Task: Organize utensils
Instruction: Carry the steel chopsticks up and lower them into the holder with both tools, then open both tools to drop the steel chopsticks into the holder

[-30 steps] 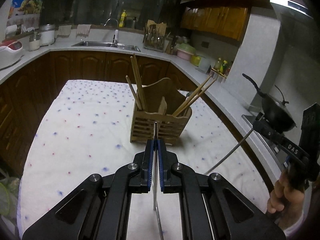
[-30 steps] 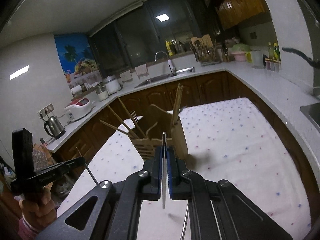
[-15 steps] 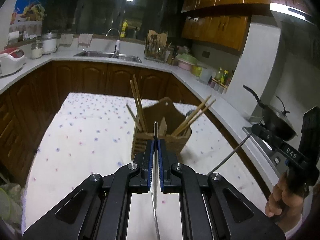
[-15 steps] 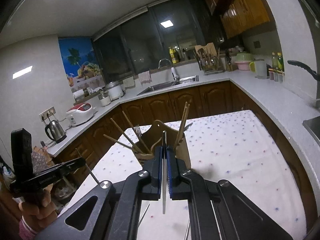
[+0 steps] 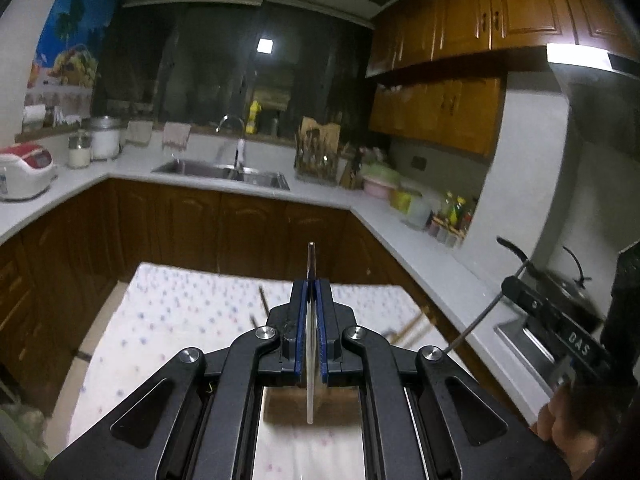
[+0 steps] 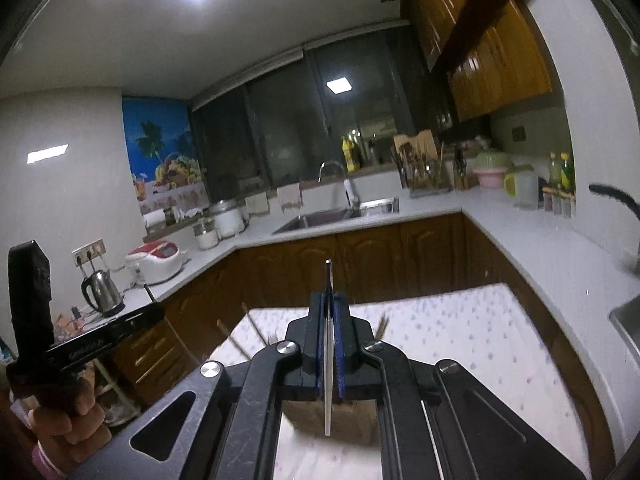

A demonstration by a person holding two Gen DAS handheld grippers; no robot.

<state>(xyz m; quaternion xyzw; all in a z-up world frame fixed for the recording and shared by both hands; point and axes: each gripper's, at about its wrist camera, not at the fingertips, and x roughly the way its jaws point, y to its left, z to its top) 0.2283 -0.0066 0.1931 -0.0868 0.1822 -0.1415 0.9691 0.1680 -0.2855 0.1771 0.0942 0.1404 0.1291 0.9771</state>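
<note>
My left gripper (image 5: 311,286) is shut on a thin metal utensil (image 5: 310,340) seen edge-on, its tip sticking up past the fingers. My right gripper (image 6: 329,300) is shut on another thin metal utensil (image 6: 328,360), also edge-on. The wooden utensil holder (image 5: 308,404) is mostly hidden under the left gripper; only chopstick ends (image 5: 412,328) poke out. In the right wrist view the holder (image 6: 332,420) is also hidden beneath the gripper, with chopstick tips (image 6: 256,330) showing. The right gripper (image 5: 552,320) appears at the right edge of the left wrist view, and the left gripper (image 6: 80,344) at the left of the right wrist view.
A dotted white cloth (image 5: 168,312) covers the table. Dark wood cabinets, a white counter (image 5: 328,192) with a sink (image 5: 224,172), a rice cooker (image 5: 24,172) and a wok (image 5: 560,276) on the stove ring the room. A kettle (image 6: 100,292) stands at left.
Both grippers have risen and tilted upward with their utensils. The holder has dropped from the middle of both views to beneath the grippers.
</note>
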